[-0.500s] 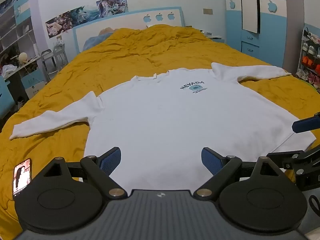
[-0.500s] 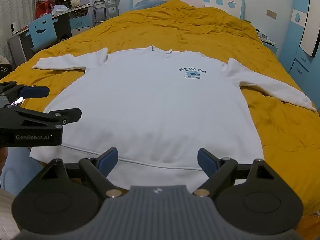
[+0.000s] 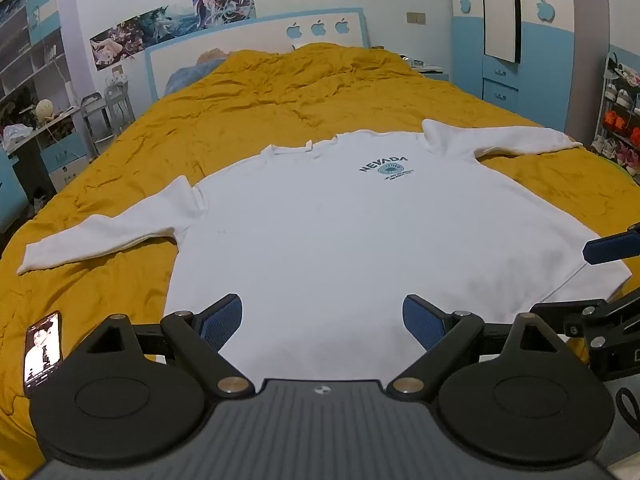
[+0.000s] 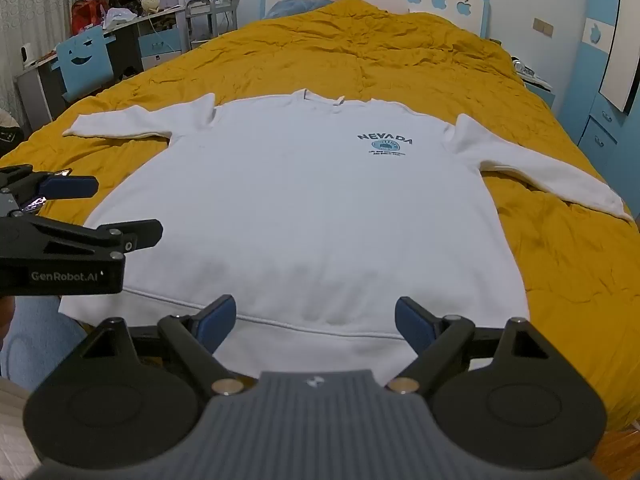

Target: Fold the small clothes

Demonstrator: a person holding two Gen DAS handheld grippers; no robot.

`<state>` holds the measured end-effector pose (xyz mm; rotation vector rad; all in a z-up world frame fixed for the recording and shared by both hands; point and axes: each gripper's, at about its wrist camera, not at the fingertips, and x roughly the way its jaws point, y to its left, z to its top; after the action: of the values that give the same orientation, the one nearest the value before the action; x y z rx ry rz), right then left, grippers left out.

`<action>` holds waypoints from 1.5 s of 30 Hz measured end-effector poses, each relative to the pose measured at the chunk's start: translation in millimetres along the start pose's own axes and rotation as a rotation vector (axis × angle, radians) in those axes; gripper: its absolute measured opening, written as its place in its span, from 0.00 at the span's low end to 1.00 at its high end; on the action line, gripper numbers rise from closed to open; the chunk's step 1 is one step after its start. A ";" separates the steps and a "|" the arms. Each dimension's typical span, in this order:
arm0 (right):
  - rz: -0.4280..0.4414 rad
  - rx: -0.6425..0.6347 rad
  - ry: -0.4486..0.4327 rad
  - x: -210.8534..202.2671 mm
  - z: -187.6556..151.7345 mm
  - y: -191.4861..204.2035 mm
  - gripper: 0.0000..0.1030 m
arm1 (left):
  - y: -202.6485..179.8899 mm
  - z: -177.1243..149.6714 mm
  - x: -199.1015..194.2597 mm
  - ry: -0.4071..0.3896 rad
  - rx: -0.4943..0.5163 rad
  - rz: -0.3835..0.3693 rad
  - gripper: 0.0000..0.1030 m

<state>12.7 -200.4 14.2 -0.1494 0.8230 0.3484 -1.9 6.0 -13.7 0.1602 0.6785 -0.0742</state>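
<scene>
A white long-sleeved sweatshirt with a dark "NEVADA" print lies flat, front up, on the mustard-yellow bedspread, both sleeves spread sideways. My left gripper hovers open above the hem at its left part, nothing between its blue pads. My right gripper is open over the hem further right, also holding nothing. Each gripper shows at the edge of the other's view: the right gripper at the right edge, the left gripper at the left edge.
A phone with a lit screen lies on the bedspread left of the hem. A white-and-blue headboard stands at the far end. A desk with shelves stands left of the bed, a blue wardrobe right.
</scene>
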 end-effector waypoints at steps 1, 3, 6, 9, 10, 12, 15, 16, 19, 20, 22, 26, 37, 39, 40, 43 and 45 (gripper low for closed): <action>0.000 0.001 0.000 0.3 -0.1 -0.1 0.80 | -0.5 4.2 -1.8 0.002 -0.003 -0.002 1.00; 0.000 0.001 0.003 1.2 0.6 -0.3 0.80 | 0.1 1.9 1.0 0.003 -0.003 -0.001 1.00; -0.001 0.002 0.007 0.9 1.9 1.7 0.80 | 0.3 0.8 1.9 0.004 -0.003 0.000 1.00; -0.001 0.002 0.007 0.9 2.0 1.9 0.80 | 0.1 2.2 1.2 0.005 -0.002 -0.001 1.00; 0.000 0.002 0.007 1.0 2.0 1.9 0.80 | 0.4 0.9 2.1 0.004 -0.001 -0.001 1.00; -0.001 0.002 0.008 1.2 2.1 2.1 0.80 | 0.1 2.8 1.0 0.006 -0.002 -0.001 1.00; -0.001 0.003 0.010 1.9 2.0 2.3 0.80 | -0.4 3.4 0.9 0.007 -0.002 0.000 1.00; -0.001 0.002 0.011 1.8 2.1 2.6 0.80 | -0.4 3.6 0.7 0.007 -0.003 0.000 1.00; -0.001 0.002 0.010 1.4 2.3 2.9 0.80 | -0.6 3.9 0.6 0.008 -0.003 0.001 1.00; -0.002 0.001 0.010 1.7 2.1 3.1 0.80 | -0.9 3.6 4.0 0.008 -0.003 0.002 1.00; -0.003 0.000 0.010 2.0 1.7 3.4 0.80 | -1.0 2.5 5.9 0.009 -0.003 0.002 1.00; -0.003 0.000 0.014 2.6 1.1 3.5 0.80 | -0.2 0.8 8.0 0.009 -0.003 0.000 1.00; -0.004 0.002 0.019 3.4 1.3 3.6 0.80 | -0.2 -3.7 16.1 0.017 -0.004 0.001 1.00; -0.004 0.002 0.019 3.5 1.4 4.1 0.80 | -0.1 -3.6 15.3 0.018 -0.004 0.001 1.00; -0.004 0.001 0.018 3.6 1.3 4.0 0.80 | 0.2 -4.6 16.2 0.018 -0.004 0.001 1.00; -0.003 0.002 0.018 3.6 1.4 4.0 0.80 | 0.2 -4.8 16.6 0.018 -0.004 0.001 1.00; -0.004 0.001 0.018 3.8 1.5 3.9 0.80 | 0.0 -4.3 16.3 0.019 -0.004 0.001 1.00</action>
<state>14.7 -195.4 12.4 -0.1533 0.8410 0.3427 8.1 6.5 -27.3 0.1576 0.6972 -0.0706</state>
